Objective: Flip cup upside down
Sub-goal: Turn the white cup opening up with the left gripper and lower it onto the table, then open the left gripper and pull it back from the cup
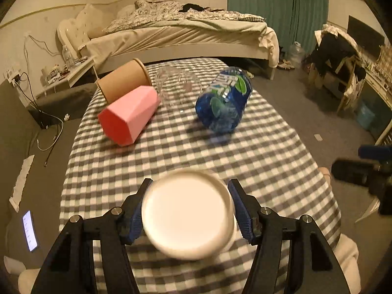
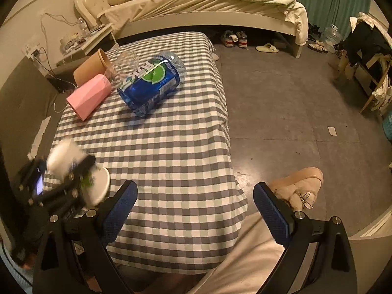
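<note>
My left gripper (image 1: 189,196) is shut on a white paper cup (image 1: 187,216), held above the checked table (image 1: 220,152) near its front edge, with one flat round end of the cup facing the camera. In the right wrist view the same cup (image 2: 98,183) shows blurred at the left, tilted in the left gripper (image 2: 73,169). My right gripper (image 2: 194,210) is open and empty over the table's front right corner.
At the far end of the table lie a pink cup (image 1: 129,115), a brown paper cup (image 1: 123,83), a clear glass (image 1: 176,85) and a blue bottle (image 1: 224,99), all on their sides. A bed (image 1: 183,34) stands behind. My slippered foot (image 2: 297,188) is on the floor.
</note>
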`<state>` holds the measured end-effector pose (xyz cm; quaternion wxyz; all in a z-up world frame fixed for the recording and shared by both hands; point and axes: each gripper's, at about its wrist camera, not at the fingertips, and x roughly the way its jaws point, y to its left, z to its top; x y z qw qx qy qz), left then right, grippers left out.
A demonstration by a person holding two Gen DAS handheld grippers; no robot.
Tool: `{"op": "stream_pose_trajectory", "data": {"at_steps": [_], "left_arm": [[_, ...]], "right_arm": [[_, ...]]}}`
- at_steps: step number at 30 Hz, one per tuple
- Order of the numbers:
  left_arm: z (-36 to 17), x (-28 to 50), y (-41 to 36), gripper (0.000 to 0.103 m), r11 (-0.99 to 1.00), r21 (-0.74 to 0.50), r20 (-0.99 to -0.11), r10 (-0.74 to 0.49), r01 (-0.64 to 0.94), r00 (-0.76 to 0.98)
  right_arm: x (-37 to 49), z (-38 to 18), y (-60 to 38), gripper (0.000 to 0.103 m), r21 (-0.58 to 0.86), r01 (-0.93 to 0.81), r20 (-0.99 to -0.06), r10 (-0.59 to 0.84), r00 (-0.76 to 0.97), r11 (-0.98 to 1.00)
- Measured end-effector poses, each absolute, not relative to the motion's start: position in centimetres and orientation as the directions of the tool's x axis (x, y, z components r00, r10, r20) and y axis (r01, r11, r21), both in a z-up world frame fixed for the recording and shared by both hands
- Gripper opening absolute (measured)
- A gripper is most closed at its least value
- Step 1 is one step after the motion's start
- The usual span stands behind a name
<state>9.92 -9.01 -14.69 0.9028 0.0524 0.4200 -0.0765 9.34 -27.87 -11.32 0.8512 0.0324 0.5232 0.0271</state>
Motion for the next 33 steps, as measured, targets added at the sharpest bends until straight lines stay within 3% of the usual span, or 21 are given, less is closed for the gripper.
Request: {"op": "stream_pose_trajectory", "data": {"at_steps": [5,7,8,16,25,33], "left_arm": [[-14.6,9.6,-9.2,0.065,0.98,0.008,-0.768,-0.12,0.197,0.629],[-14.3,9.7,-9.2,0.082,0.982,-0.001,-0.768,-0.123,0.191,0.628],[-14.0,9.6,-9.1,0.084,0.982,-0.006,-0.762,-0.126,0.187,0.635],[-10.1,9.3,-8.5,0.084,0.984,-0.062,-0.723,-0.16,0.167,0.673],[-2.3,6.1,-4.9,0.084,0.985,-0.123,-0.632,-0.174,0.124,0.755],[-0.1,1.7,-1.2,0.084,0.99,-0.113,-0.587,-0.133,0.082,0.798]], "right_arm": [[9.0,-11.1,-27.6,0.096,0.076,-0.017,-0.889,0.076,0.452,0.997],[8.8,-10.9,-27.6,0.096,0.077,-0.017,-0.889,0.076,0.452,0.997],[8.7,-10.7,-27.7,0.096,0.079,-0.016,-0.887,0.077,0.454,0.997],[7.3,-7.0,-28.6,0.096,0.077,0.009,-0.849,0.061,0.525,0.997],[3.4,-0.5,-26.5,0.096,0.053,-0.029,-0.733,0.059,0.677,0.998],[-0.1,0.4,-22.9,0.096,0.035,-0.096,-0.684,0.094,0.724,0.995]]}}
